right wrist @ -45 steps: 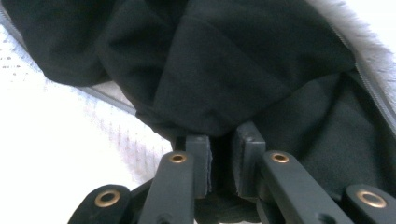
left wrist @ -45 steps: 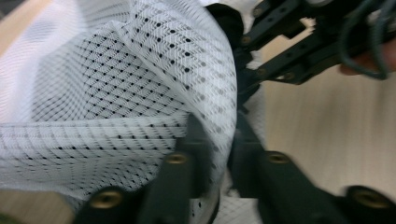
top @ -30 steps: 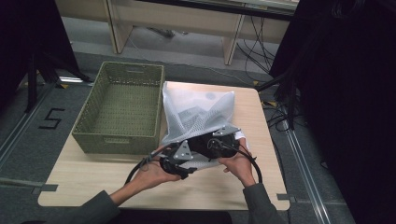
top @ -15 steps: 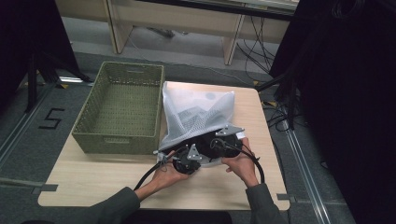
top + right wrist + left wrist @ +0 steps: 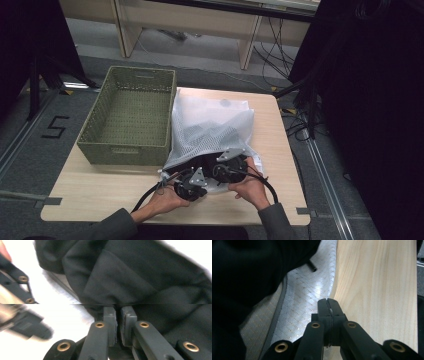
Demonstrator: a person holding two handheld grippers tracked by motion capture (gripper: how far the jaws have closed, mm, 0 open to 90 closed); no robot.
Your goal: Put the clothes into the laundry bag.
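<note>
While both grippers' fingers pinch its hem, the white mesh bag [image 5: 210, 127] bulges with dark clothing.

The left claw [image 5: 329, 305] has its black jaws pressed together over the white mesh bag's [image 5: 305, 293] edge, where it meets the pale wooden bench [image 5: 374, 290]. Dark fabric [image 5: 249, 272] lies inside the bag's zippered opening.
</note>
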